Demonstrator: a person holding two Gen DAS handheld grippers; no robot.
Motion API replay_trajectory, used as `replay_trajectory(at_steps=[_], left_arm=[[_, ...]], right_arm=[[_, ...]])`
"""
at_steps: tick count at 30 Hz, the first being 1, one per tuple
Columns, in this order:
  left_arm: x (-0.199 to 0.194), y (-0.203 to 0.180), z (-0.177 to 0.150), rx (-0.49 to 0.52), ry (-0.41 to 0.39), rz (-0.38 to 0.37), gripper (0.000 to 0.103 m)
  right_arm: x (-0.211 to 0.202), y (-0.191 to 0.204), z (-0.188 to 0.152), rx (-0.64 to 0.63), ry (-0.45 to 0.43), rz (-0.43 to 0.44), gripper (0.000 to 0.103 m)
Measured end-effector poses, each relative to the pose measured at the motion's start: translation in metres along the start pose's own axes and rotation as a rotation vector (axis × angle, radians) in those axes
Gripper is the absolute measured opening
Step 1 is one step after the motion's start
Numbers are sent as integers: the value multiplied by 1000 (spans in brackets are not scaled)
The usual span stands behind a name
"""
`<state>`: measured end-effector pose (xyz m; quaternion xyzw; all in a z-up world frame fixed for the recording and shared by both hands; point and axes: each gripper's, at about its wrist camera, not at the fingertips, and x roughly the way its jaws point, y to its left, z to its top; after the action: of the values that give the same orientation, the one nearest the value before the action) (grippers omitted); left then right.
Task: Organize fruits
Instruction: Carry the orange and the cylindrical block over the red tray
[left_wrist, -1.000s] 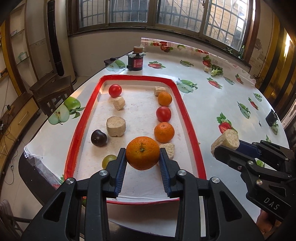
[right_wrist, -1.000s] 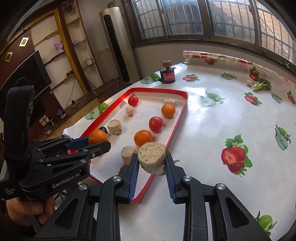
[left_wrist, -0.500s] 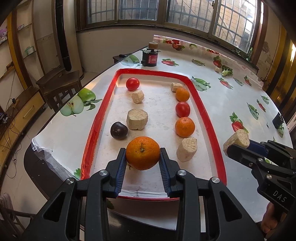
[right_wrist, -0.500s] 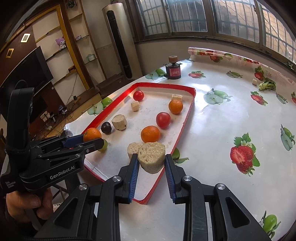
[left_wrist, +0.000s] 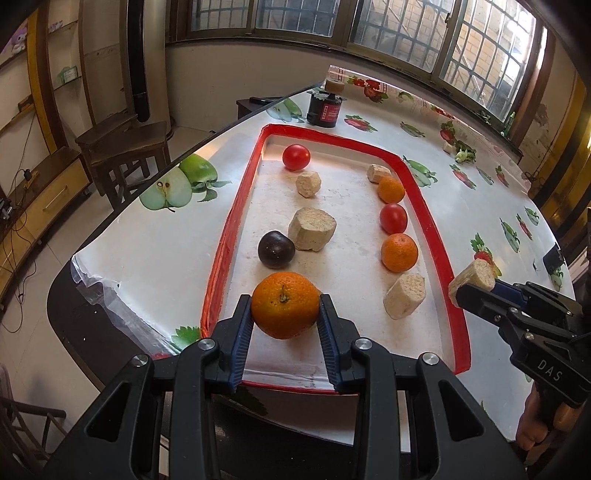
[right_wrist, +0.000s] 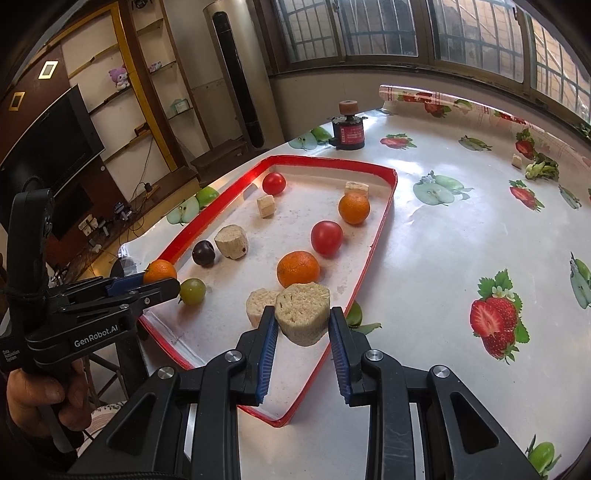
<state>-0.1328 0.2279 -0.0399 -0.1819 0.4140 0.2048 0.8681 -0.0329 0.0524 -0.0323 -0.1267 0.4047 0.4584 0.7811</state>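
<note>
A red-rimmed tray (left_wrist: 229, 236) (right_wrist: 373, 258) holds fruit and beige chunks in two rows. My left gripper (left_wrist: 284, 314) is shut on a large orange (left_wrist: 285, 304) above the tray's near left end; it also shows in the right wrist view (right_wrist: 159, 271). My right gripper (right_wrist: 302, 321) is shut on a beige chunk (right_wrist: 303, 312) above the tray's near right rim; the chunk shows in the left wrist view (left_wrist: 474, 277). In the tray lie a dark plum (left_wrist: 276, 249), two tomatoes (left_wrist: 296, 157) (left_wrist: 393, 218), two oranges (left_wrist: 399, 253) (left_wrist: 391, 189), a green grape (right_wrist: 192, 291) and several chunks.
A black and red jar (left_wrist: 325, 107) (right_wrist: 348, 129) stands beyond the tray's far end. The fruit-print tablecloth (right_wrist: 461, 221) stretches to the right. The table edge runs close along the tray's left side, with a wooden stool (left_wrist: 125, 144) below it.
Both grippers have shifted left and slightly back with their loads. The tray sits further right in the left wrist view. The green grape is now hidden behind the held orange there.
</note>
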Motion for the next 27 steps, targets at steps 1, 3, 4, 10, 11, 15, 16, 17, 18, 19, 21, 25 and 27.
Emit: replay_trajectory(at_steps=[1, 3, 4, 10, 11, 15, 16, 17, 18, 19, 21, 25, 27], left_arm=[[0, 0, 0, -1, 2, -7, 32], [1, -3, 0, -6, 14, -32, 32], [0, -5, -1, -3, 16, -47, 32], [5, -22, -6, 42, 50, -80, 32], [8, -24, -7, 44, 58, -83, 32], [13, -25, -8, 41, 67, -83, 32], [13, -25, -8, 43, 69, -82, 32], [13, -26, -8, 47, 71, -81, 32], [14, -26, -8, 49, 73, -81, 32], [14, -26, -8, 48, 77, -83, 32], [14, -26, -8, 47, 82, -84, 32], [15, -22, -8, 29, 89, -80, 33], [14, -20, -8, 25, 86, -63, 33]], right_arm=[[1, 2, 0, -5, 5, 5, 28], [6, 7, -2, -21, 19, 17, 28], [9, 10, -2, -28, 28, 23, 28], [17, 12, -7, -41, 59, 38, 28], [18, 11, -7, -39, 64, 37, 28], [22, 7, -7, -34, 76, 37, 28], [24, 6, -8, -31, 83, 39, 28], [26, 5, -8, -30, 90, 39, 28], [28, 5, -9, -32, 96, 42, 29], [29, 6, -9, -36, 98, 44, 29], [30, 7, -9, -48, 101, 40, 29], [31, 8, -8, -46, 103, 42, 29], [31, 8, -8, -42, 103, 40, 29]])
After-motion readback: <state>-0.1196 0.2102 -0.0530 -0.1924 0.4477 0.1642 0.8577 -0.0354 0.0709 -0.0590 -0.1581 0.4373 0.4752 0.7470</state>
